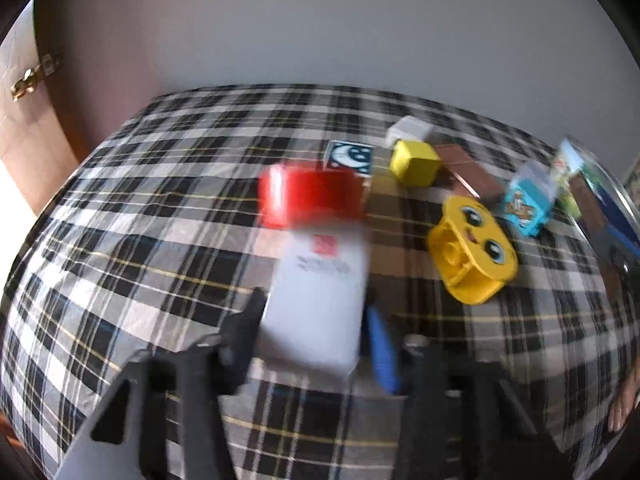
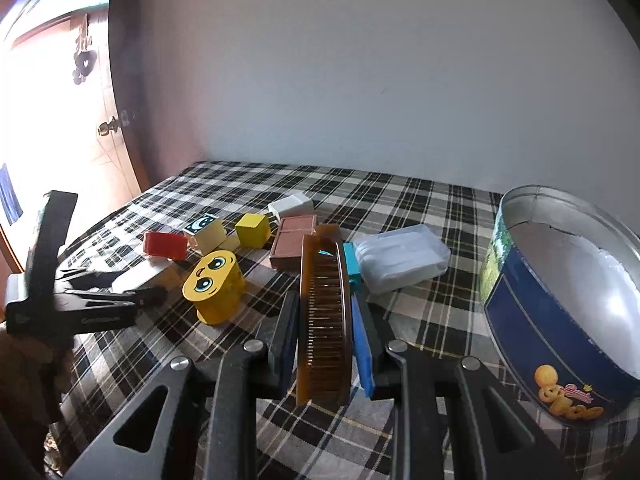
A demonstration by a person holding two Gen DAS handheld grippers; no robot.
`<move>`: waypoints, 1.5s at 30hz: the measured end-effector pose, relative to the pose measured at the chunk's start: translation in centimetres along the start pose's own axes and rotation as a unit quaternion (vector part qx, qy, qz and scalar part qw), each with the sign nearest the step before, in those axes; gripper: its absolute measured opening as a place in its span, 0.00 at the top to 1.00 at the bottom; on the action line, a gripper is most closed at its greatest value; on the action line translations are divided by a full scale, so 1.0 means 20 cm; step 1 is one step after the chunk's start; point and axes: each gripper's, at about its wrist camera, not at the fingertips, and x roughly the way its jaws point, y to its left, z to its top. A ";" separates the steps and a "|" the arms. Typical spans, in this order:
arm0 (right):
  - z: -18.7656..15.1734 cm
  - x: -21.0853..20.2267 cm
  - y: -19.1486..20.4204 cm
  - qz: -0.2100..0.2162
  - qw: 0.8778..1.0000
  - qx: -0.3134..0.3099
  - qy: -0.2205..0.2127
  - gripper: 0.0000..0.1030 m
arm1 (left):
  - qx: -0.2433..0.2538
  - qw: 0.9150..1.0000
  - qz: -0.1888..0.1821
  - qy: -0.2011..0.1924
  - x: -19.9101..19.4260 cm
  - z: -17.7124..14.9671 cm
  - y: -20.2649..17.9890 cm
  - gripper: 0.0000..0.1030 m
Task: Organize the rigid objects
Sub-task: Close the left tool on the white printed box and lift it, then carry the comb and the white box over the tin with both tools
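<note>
Checked cloth [image 2: 400, 208] spread over the whole surface, running back to a plain wall. Large round tin [image 2: 560, 312], blue-sided and open-topped, standing at the right edge, apparently empty, though its floor is only partly in view. Probably the destination for the loose pieces.

White bottle with a red cap [image 1: 316, 280] lying on its side toward the left part of the surface, cap pointing to the far edge. Left gripper [image 1: 316, 320] clamped across the bottle's lower body, a finger pressing on each flank. Picture blurred there, so how square the hold sits cannot be told.

Brown comb [image 2: 324, 316] held on edge, teeth facing the camera, above the near middle of the cloth. Right gripper [image 2: 324, 356] squeezed tight on the comb's near end.

Clear plastic packet [image 2: 400, 260] between comb and tin. Brown flat box [image 2: 294, 240] further back. Yellow face block [image 2: 216, 280] left of the comb, near the bottle. Teal block [image 2: 352, 264] just beside the comb. Yellow cube [image 2: 252, 230], moon-picture block [image 2: 206, 230] and white box [image 2: 290, 204] clustered toward the far middle.

Step in hand, by judgement: both pieces gripped, neither yet put away. Next move likely: lifting the bottle clear of the face block and carrying it across to the tin without tipping it out of the grip; likewise bringing the comb over the rim before letting go.
</note>
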 end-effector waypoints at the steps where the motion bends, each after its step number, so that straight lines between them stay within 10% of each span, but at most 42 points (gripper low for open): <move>1: 0.00 -0.01 0.00 -0.003 1.000 -0.001 -0.004 0.73 | -0.001 1.000 -0.003 0.000 0.00 0.00 0.00 0.61; 11: 0.02 -0.19 -0.13 -0.025 0.996 0.024 -0.084 0.73 | -0.034 0.993 -0.088 -0.075 -0.15 -0.04 -0.02 0.61; 25: -0.03 -0.50 -0.48 -0.186 0.963 0.060 -0.186 0.73 | 0.041 0.972 -0.161 -0.167 -0.32 0.12 -0.50 0.61; 36: -0.06 -0.55 -0.77 -0.295 0.939 0.061 -0.166 0.73 | 0.110 0.951 -0.225 -0.178 -0.30 0.27 -1.14 0.61; 45: -0.11 -0.56 -1.04 -0.323 0.933 0.100 -0.127 0.73 | 0.124 0.951 -0.245 -0.144 -0.18 0.34 -1.54 0.61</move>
